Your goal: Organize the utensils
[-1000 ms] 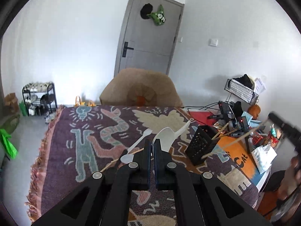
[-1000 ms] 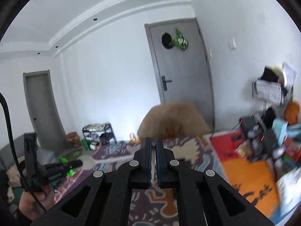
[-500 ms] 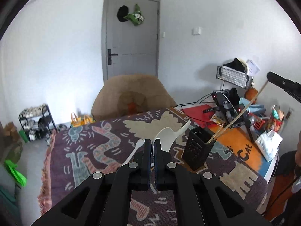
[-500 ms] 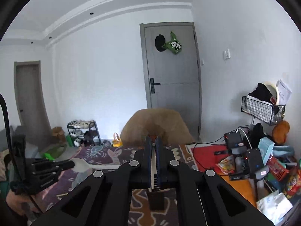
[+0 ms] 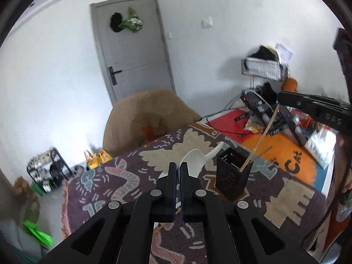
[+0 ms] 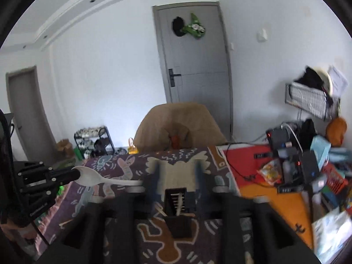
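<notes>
While the left gripper (image 5: 178, 171) stays out of the matter by staying clenched on a white plastic spoon (image 5: 195, 158), the right gripper (image 6: 177, 176) is opening its jaws, blurred in its own view, with nothing pressed between them. The spoon is gripped at its bowl end; its handle juts out past the fingertips toward the far right, ending close to the rim of the black perforated utensil holder (image 5: 233, 180). In the right wrist view the same spoon (image 6: 96, 179) shows side on, sticking out level from the left gripper (image 6: 76, 175) at the left edge, above the patterned cloth (image 6: 123, 167) that covers the counter.

The holder stands upright on that cloth, to the right of the left gripper and directly ahead of the right one, where it appears between the spreading fingers (image 6: 154, 182). Thin wooden chopsticks (image 5: 259, 140) lean out of its opening, tilted up toward the right. One long stick reaches nearly to the right gripper (image 5: 283, 99), which hangs above and to the right of the holder; whether it touches that stick cannot be told. From the right wrist view, pale stick ends (image 6: 177, 200) show inside the holder's mouth.

Beyond the far edge of the counter stands a tan upholstered chair (image 5: 145, 121), and the right end of the counter carries a clutter of electronics and packets (image 6: 292, 167).
</notes>
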A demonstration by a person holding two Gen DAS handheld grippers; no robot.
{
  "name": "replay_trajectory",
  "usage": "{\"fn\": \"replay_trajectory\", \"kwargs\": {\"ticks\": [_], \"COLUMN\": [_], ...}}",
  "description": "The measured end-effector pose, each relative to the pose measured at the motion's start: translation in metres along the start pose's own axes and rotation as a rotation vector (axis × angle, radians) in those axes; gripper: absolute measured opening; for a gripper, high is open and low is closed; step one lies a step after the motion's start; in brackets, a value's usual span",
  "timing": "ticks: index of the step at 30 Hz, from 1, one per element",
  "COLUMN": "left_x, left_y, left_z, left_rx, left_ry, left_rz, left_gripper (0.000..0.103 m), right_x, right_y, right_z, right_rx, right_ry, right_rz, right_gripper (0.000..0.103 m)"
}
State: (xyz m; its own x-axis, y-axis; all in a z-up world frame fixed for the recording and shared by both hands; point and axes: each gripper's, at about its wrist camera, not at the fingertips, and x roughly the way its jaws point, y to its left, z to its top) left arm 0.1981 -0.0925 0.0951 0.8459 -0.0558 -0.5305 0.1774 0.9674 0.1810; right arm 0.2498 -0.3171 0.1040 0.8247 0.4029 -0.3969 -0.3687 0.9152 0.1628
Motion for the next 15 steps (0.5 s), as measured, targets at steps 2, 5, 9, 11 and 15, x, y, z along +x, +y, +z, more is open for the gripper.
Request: {"fn": "replay_trajectory", "kwargs": {"ticks": [2,5,9,11,15], "left_x": [0.005,0.011,0.024,0.029,0.043], "left_y": [-0.009,-0.018,-0.032,-0.041,-0.059], "left_z": [0.007,0.016,0.027,0.031,0.035], "left_rx": [0.065,0.140,0.249,0.310,0.415], "left_ry": [0.021,0.053,0.108,0.128,0.178], "left_rz": [0.003,0.009,0.019,0.028,0.045], "left_gripper": [0.002,0.002,0.002,0.002,0.002], "right_x": [-0.007,-0.018,-0.032,-0.035,-0.034], "right_y": [-0.007,-0.018,-0.037,-0.046,-0.061], "right_z": [-0.008,-0.023,-0.052,-0.070,-0.102], "right_rx": [0.036,0.096,0.190,0.235,0.315], "right_ry": [-0.023,-0.037,-0.065,-0.064,-0.043], "right_rz": [0.003,-0.002,-0.018,-0.033,-0.044], "right_gripper": [0.060,0.060,0.066,0.067,0.067]}}
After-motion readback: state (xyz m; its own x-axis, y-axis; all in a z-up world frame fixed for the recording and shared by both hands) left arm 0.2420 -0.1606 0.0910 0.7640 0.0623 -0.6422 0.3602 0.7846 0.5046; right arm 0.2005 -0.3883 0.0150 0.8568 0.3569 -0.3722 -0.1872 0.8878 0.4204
